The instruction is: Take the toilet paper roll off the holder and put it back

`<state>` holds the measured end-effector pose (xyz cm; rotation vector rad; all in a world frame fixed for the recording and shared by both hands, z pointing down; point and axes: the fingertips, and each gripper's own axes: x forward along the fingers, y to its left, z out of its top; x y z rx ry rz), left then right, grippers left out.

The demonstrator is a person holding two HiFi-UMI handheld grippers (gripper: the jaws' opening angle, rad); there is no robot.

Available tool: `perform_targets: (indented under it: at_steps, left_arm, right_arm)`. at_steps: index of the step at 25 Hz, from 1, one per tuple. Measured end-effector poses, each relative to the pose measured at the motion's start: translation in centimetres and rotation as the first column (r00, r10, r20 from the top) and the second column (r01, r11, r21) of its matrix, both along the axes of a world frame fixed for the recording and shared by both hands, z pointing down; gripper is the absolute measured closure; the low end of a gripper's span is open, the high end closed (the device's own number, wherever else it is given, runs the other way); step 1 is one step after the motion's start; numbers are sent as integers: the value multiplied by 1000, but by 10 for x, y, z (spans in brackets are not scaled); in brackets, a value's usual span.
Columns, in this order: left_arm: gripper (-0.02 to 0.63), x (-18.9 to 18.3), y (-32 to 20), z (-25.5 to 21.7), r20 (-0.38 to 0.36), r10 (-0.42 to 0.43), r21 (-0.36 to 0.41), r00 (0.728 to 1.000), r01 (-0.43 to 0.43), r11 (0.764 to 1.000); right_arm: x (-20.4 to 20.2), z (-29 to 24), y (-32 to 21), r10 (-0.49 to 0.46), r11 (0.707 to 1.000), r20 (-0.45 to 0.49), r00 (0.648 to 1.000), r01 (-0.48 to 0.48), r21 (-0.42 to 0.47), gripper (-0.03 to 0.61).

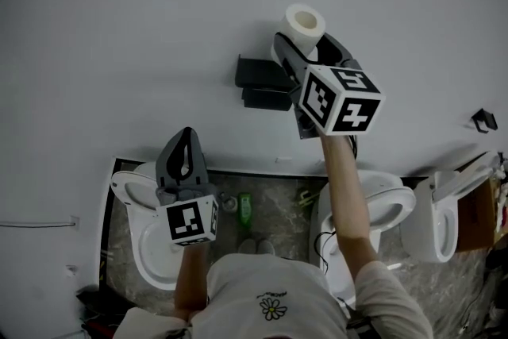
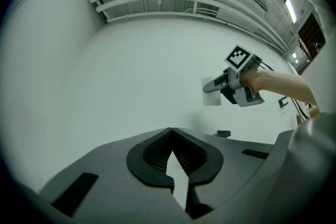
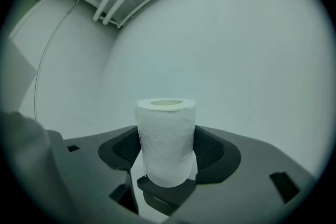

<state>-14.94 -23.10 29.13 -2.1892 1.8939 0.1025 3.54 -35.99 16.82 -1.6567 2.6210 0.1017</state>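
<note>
Head view: the right gripper is raised toward the white wall, its jaws clamped on the toilet paper roll, which stands between them with its cardboard core open toward the camera. The black holder is fixed to the wall beside the left flank of these jaws, back from their tips. It is apart from the roll and carries nothing that can be seen. The left gripper hangs lower and well apart from both, above a toilet, with nothing at its jaws. Left gripper view: the left gripper has its jaws pressed together at the tips, only a narrow slit open behind them, and nothing gripped. Ahead of them and off to the right, the right gripper holds the roll clear of the wall. A small dark fixture, probably the holder, sits below that roll and near the left jaws' tips in this view. Right gripper view: the right gripper pinches the roll by its sides, upright between the ribbed pads, its upper part standing proud of the jaws. Only bare wall lies beyond the tips, and no holder is in sight. Assessment: removal appears complete, the roll being off the holder and secure in the right jaws. The return is outstanding. It calls for bringing the roll to the holder and seating it before the grip is released.
</note>
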Motion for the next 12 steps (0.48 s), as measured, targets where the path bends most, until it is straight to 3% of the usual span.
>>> perform_targets:
  at_steps: [12]
  left_arm:
    - [597,-10,-3,15,0,-20,-45,1000,20,999]
  right_arm:
    - [-13,84,-56,55,978,-95,994,-73,-197,275]
